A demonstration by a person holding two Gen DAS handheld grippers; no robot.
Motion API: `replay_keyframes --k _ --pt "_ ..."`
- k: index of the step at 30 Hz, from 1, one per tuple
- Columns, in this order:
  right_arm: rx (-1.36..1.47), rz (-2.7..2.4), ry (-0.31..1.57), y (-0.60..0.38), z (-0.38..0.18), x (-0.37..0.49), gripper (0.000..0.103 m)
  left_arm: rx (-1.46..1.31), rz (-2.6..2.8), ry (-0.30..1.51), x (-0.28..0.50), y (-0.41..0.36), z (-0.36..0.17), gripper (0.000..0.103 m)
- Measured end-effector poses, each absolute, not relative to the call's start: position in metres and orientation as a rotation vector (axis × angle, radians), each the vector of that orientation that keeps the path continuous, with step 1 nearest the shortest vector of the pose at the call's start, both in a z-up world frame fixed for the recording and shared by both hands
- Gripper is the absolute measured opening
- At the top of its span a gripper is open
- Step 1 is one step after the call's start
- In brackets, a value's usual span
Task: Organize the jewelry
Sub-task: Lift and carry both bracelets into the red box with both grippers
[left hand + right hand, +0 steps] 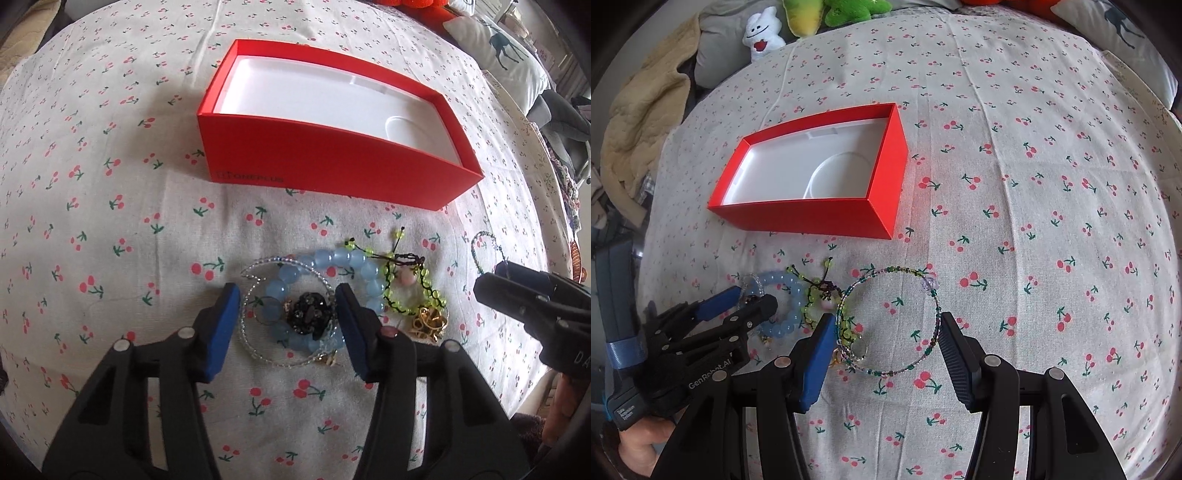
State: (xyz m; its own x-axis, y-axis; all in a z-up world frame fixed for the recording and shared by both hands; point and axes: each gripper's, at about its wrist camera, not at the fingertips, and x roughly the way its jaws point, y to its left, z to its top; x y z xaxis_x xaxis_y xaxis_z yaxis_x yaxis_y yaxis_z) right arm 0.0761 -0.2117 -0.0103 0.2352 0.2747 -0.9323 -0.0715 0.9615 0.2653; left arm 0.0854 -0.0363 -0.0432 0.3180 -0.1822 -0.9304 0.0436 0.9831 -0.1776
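An open red box (332, 162) with a white inside (798, 173) lies on the cherry-print cloth, nothing in it. In front of it lies a heap of jewelry. My left gripper (286, 317) is open, its blue pads either side of a black beaded piece (310, 314) and a pale blue bead bracelet (354, 262). A yellow-green bead bracelet (410, 291) and a gold piece (430, 323) lie to the right. My right gripper (884, 341) is open around a thin multicolour bead hoop (905, 354). The left gripper also shows in the right wrist view (746, 302).
The cloth (1034, 184) covers a bed. Plush toys (764, 33), a beige blanket (642, 110) and a pillow (498, 48) lie at the far edges. The right gripper (491, 280) shows at the right in the left wrist view.
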Motion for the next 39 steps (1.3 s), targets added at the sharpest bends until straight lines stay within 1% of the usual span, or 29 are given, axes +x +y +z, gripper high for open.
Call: replay_keyframes --k 12,18,28,32,39 --pt "0.198 0.242 1.296 -0.211 -0.003 0.076 0.057 -0.176 -0.176 1.192 0.074 -0.011 -0.021 0.054" --pt "0.211 0.247 1.277 -0.207 0.003 0.082 0.057 -0.183 -0.194 1.141 0.077 -0.002 0.000 0.054" --pt "0.255 0.268 1.209 -0.196 0.018 0.106 0.057 -0.157 -0.239 1.023 0.116 -0.007 0.025 0.054" --pt "0.239 0.289 1.170 -0.190 0.021 0.121 0.057 -0.142 -0.256 0.971 0.133 -0.006 0.023 0.054" --pt "0.230 0.301 1.114 -0.185 0.020 0.143 0.057 -0.129 -0.261 0.941 0.155 -0.010 0.015 0.054"
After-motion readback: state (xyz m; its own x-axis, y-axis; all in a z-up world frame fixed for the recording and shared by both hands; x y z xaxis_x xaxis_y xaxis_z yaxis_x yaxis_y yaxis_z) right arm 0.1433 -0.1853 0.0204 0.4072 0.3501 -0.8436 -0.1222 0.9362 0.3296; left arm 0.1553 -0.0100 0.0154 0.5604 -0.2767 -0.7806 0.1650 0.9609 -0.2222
